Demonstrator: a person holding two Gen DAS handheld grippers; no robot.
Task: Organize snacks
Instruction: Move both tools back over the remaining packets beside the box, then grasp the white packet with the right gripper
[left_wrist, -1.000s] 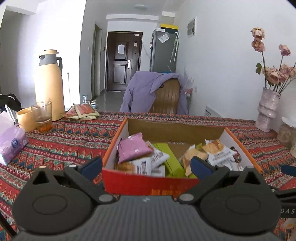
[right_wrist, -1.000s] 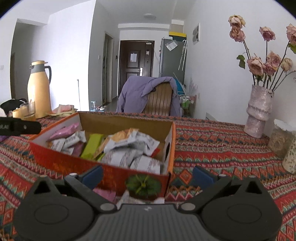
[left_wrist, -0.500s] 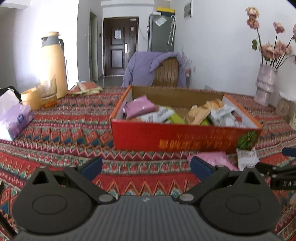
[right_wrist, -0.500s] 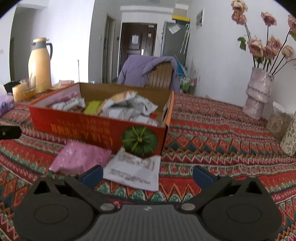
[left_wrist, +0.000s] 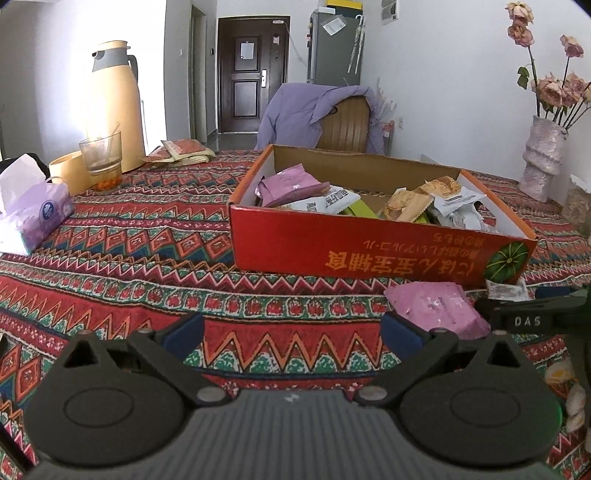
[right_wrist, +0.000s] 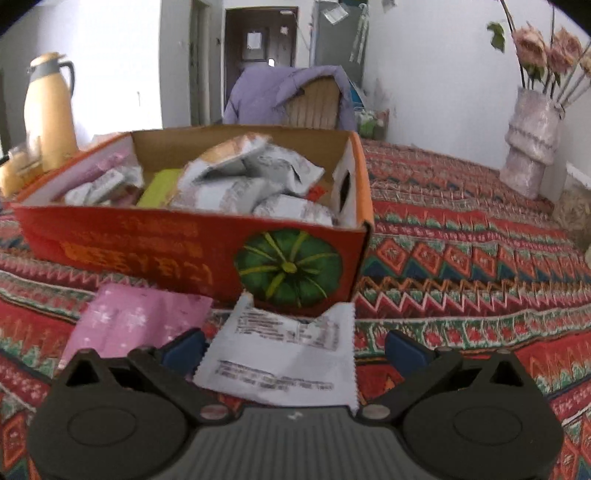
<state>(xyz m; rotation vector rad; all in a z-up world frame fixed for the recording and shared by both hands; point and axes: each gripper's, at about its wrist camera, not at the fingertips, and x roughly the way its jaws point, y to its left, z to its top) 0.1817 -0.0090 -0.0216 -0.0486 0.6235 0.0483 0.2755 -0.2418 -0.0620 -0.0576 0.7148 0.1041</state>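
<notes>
An open red cardboard box holds several snack packets. A pink packet and a white packet lie on the cloth in front of the box. My left gripper is open and empty, low over the cloth, left of the pink packet. My right gripper is open, its fingers spread to either side of the white packet, which lies between them. The right gripper also shows at the right edge of the left wrist view.
A patterned tablecloth covers the table. A tissue pack, a glass, a yellow cup and a thermos jug stand at the left. A vase with dried roses stands at the right. A draped chair is behind.
Both grippers have pulled back and dropped from over the box toward the cloth. The right gripper has then closed in on the white packet, which now lies between its fingers.
</notes>
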